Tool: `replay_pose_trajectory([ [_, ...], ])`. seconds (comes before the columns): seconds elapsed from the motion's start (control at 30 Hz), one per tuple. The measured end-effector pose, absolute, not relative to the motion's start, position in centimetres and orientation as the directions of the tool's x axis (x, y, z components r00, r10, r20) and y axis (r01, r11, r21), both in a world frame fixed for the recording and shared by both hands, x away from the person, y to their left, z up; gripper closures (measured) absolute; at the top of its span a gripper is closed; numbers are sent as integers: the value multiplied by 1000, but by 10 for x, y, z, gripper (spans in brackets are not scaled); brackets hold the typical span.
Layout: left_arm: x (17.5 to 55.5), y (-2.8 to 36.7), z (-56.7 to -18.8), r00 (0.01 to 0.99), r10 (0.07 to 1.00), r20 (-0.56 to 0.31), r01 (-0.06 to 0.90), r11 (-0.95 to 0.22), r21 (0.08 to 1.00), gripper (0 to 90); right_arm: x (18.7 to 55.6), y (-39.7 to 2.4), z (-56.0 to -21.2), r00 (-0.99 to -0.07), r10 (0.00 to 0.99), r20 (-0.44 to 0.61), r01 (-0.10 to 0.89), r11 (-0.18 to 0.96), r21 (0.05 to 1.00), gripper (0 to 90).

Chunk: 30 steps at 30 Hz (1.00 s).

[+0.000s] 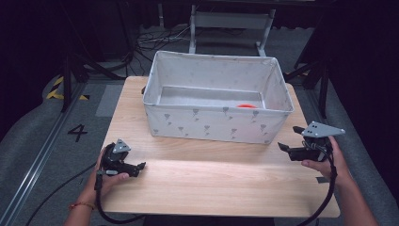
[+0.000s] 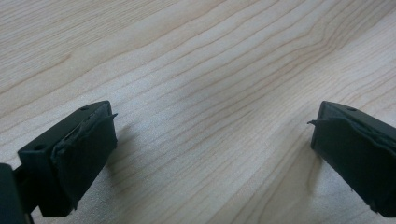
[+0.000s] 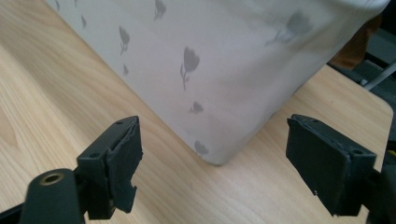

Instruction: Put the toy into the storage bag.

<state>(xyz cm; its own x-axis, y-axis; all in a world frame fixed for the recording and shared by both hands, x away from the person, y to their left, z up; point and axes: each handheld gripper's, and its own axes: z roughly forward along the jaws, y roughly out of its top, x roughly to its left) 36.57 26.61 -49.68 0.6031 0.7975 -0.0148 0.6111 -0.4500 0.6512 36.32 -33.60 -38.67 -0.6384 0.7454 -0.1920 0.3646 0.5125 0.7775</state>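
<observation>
A person's two hands rest at the near edge of a pale wooden bench (image 1: 221,183), each holding a claw with its jaws standing apart and nothing between them. The fabric storage bin (image 1: 216,123), white with grey flower prints, sits at upper centre of the high view, its long axis running left to right across the frame. The right claw (image 1: 288,142), at the right of the frame, lies just beside the bin's near right corner and points leftward toward it; in the right gripper view that corner (image 3: 219,156) stands between the parted jaws, near but not touching. The left claw (image 1: 141,165), at lower left, is well apart from the bin, and its own view looks down on bare wood grain (image 2: 210,116). A small orange object (image 1: 246,106) lies on the bin's floor toward the right end, against the near wall; what it is cannot be told. By position, the right claw is the nearer to both bin and orange object, and any reach would likely go up and over the near wall.
</observation>
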Motion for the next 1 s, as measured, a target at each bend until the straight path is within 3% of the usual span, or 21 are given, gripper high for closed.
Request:
replay_pose_trajectory([
  [0.33, 366, 266, -497, 603, 797, -16, 612, -450, 651, 6, 357, -347, -427, -640, 749, -173, 430, 536, 727, 196],
  [1.0, 366, 266, -497, 603, 798, -15, 611, -450, 651, 6, 330, -378, -496, -596, 803, -9, 540, 410, 735, 199],
])
